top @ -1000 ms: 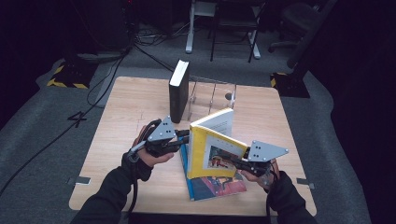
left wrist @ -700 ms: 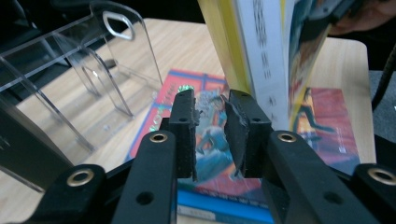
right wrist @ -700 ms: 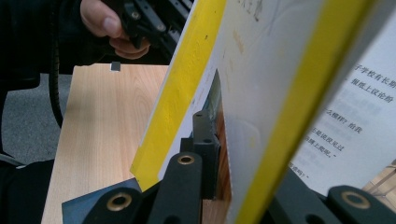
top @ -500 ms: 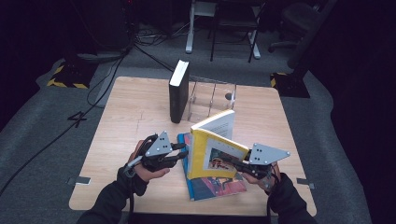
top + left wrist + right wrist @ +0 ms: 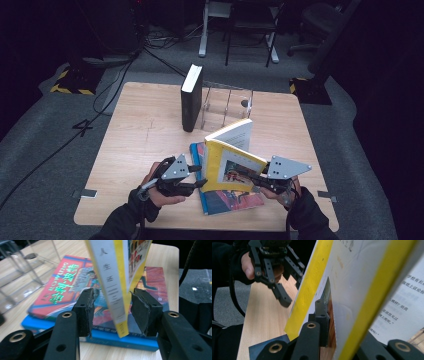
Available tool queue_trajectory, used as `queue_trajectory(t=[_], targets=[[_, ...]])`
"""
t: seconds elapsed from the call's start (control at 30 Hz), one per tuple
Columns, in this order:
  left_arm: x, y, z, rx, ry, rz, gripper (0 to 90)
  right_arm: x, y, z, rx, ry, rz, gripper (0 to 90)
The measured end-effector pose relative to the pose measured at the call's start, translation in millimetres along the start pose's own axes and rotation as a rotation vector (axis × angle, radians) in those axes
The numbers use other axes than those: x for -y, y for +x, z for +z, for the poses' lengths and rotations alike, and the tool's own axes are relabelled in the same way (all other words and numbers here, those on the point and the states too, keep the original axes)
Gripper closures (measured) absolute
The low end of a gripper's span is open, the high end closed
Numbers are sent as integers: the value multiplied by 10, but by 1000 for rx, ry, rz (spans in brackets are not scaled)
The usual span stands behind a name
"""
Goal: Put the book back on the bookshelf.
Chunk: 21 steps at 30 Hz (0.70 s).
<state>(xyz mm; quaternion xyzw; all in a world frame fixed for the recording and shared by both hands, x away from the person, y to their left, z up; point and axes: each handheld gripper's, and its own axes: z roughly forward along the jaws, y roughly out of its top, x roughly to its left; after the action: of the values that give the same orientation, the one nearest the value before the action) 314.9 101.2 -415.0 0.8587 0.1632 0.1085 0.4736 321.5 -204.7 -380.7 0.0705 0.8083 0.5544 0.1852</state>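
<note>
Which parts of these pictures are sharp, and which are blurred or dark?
High view: the table is lit, the floor around dark. Left gripper view: the yellow book spine is sharp, the clear rack soft. Right gripper view: the book cover is blurred.

The yellow book's spine (image 5: 113, 290) reads "人生", perhaps followed by "逐".

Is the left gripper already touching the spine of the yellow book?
Apart. The left gripper view shows the yellow book between the left gripper jaws, with gaps on both sides.
</note>
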Motion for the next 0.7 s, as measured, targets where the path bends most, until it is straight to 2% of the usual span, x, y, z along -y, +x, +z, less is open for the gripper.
queue_trajectory(t=[0.13, 0.27, 0.43, 0.63, 0.7], targets=[[-14, -29, 120, 6, -1, -1, 512, -2, 7, -5, 0, 1, -6, 863], [-33, -15, 207, 7, -27, -19, 512, 0, 15, -14, -2, 1, -10, 862], [-95, 5, 259, 2, -78, -29, 512, 2, 32, -27, -7, 0, -13, 858], [-191, 9, 273, -4, -125, -20, 536, 15, 35, -51, -3, 1, -18, 849], [-220, 17, 270, -9, -139, -17, 566, 26, 23, -73, 15, 0, -14, 834]])
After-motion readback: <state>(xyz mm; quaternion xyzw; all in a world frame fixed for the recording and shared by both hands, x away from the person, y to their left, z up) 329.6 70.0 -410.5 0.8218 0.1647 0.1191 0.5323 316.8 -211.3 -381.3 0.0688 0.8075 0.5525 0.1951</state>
